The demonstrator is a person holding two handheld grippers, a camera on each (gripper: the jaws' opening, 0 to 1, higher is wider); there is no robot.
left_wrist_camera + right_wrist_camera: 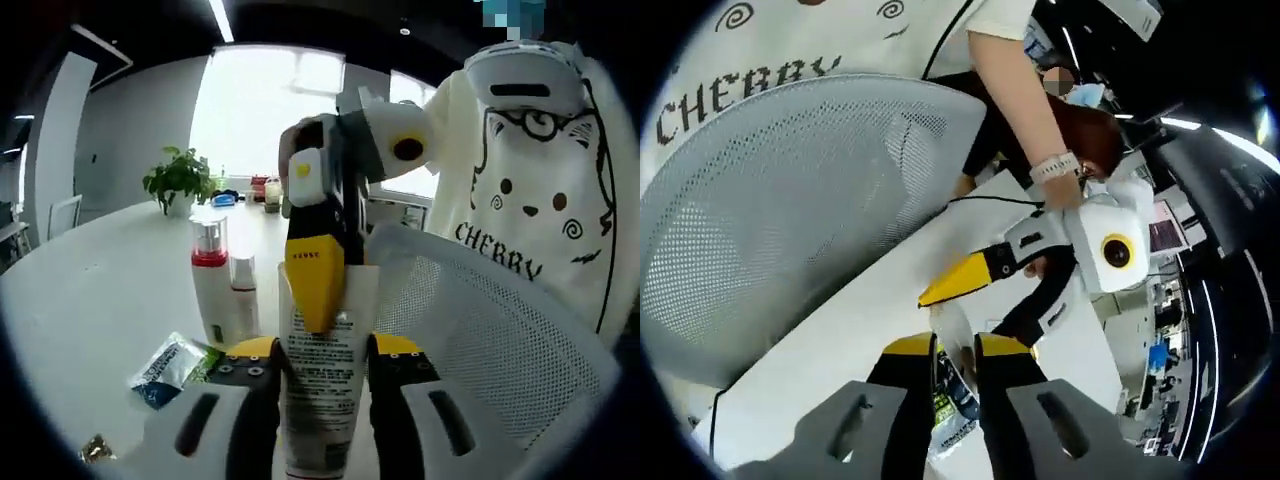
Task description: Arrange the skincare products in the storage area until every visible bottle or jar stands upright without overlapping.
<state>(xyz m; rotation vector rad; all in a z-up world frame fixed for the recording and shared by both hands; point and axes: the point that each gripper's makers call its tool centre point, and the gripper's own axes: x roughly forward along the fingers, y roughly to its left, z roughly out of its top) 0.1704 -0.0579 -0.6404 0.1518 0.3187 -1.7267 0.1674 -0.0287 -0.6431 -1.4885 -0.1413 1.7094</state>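
Both pairs of jaws clamp the tube (320, 390): left gripper (322, 362) low, right gripper (316, 285) higher. Pulling unevenly twists it loose, toppling bottles (212, 285) on the counter (90, 300).

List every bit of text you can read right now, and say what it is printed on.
"CHERRY": shirt, also partly seen in the right gripper view.
Small print on the tube held by the left tool: too small.
Yellow tip of the right tool: blurred.
Sachet: unreadable.

Left gripper view is aimed along its jaws, v. close to the tube (322, 380); right gripper view faces back. Shared: tube, mesh chair (780, 200), both grippers.
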